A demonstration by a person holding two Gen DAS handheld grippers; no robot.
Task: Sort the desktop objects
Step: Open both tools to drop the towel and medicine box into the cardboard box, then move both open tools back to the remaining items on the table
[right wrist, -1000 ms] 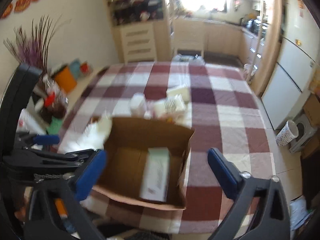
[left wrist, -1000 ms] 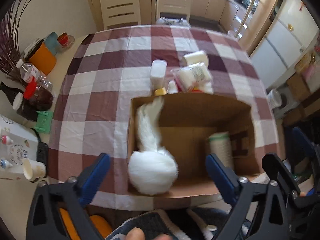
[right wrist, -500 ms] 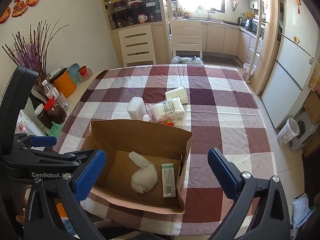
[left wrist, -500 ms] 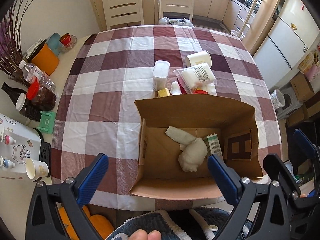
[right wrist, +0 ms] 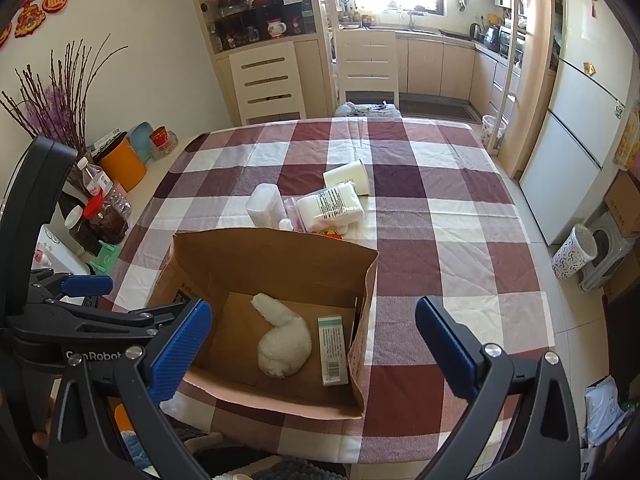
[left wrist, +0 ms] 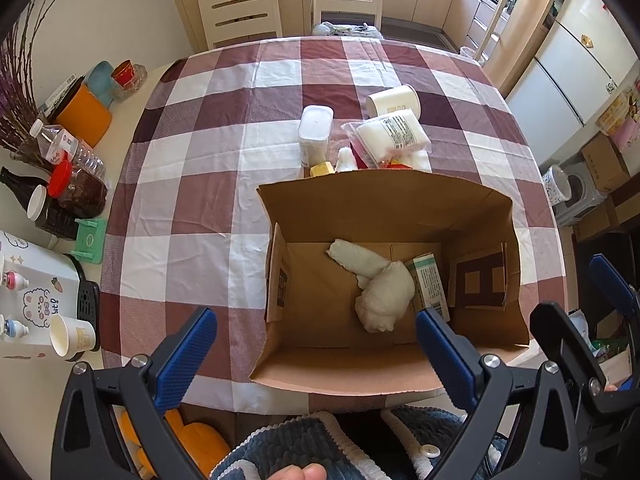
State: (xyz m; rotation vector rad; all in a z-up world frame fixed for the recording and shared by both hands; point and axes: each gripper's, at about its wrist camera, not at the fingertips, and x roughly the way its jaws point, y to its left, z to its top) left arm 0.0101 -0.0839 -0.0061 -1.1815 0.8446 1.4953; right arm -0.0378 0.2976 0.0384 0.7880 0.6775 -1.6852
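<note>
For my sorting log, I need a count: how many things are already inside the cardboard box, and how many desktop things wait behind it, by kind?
In the cardboard box:
White plush toy: 1
Green-and-white carton: 1
Behind the box, as far as visible:
Clear lidded container: 1
Paper cup on its side: 1
White packet in a clear bag: 1
Small partly hidden pieces: count unclear
Total: 5 clearly visible

A table covered by a maroon-and-white checked tablecloth [left wrist: 192,168] carries an open cardboard box [left wrist: 384,200] near its front edge. Just behind the box stand a clear lidded plastic container [left wrist: 315,134] and a small white bottle [left wrist: 346,160], with a yellow item [left wrist: 322,169] between them. Beside these lies a plastic packet of white pads [left wrist: 390,136], and behind it a white paper cup [left wrist: 394,100] lies tipped on its side.
</note>
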